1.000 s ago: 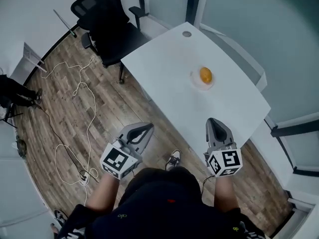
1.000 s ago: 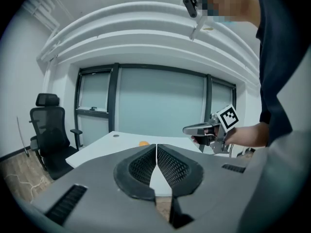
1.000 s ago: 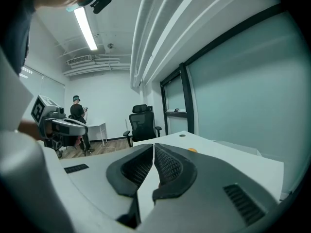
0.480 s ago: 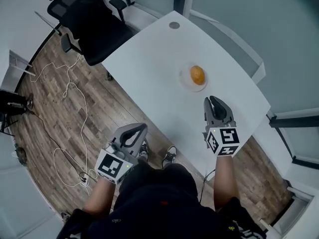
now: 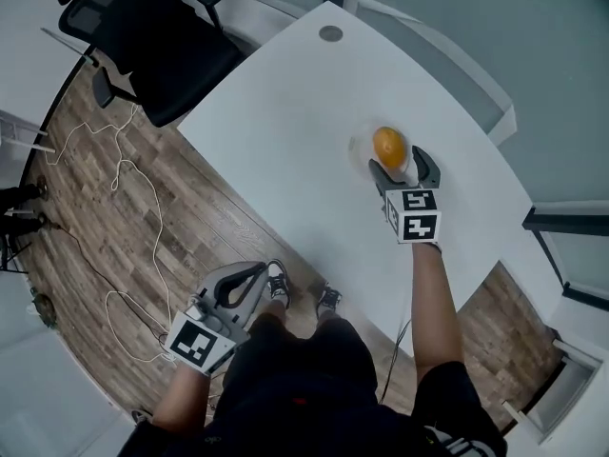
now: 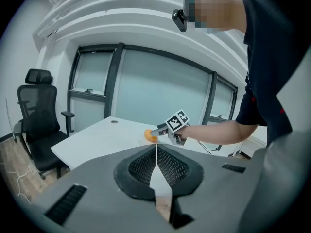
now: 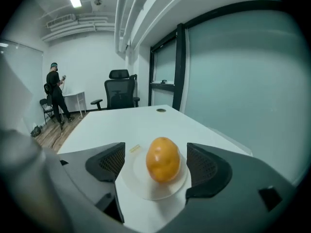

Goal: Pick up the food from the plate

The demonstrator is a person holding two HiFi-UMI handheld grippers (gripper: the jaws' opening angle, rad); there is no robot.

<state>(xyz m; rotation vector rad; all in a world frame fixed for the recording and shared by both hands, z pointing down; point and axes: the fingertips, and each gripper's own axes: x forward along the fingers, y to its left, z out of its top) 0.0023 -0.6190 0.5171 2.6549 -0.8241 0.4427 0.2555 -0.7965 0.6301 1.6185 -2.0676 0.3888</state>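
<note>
The right tongs [image 5: 397, 156] are wide apart, and they have just been opening. The round orange food [image 7: 163, 159] sits between the two sides, and there is a gap on each side, so nothing grips it. The food lies on a small white plate [image 7: 141, 191], right of the middle in the head view. The plate rests on the white table [image 5: 285, 112].

The left tongs [image 5: 255, 272] are pressed together with nothing in them. They are at the lower left of the head view, off the table and above the wood floor [image 5: 190, 217], near the person's shoes [image 5: 277, 281].

A white cable [image 5: 124, 188] curls on the floor at the left. A black chair [image 5: 162, 36] stands at the upper left, by the table's edge.
</note>
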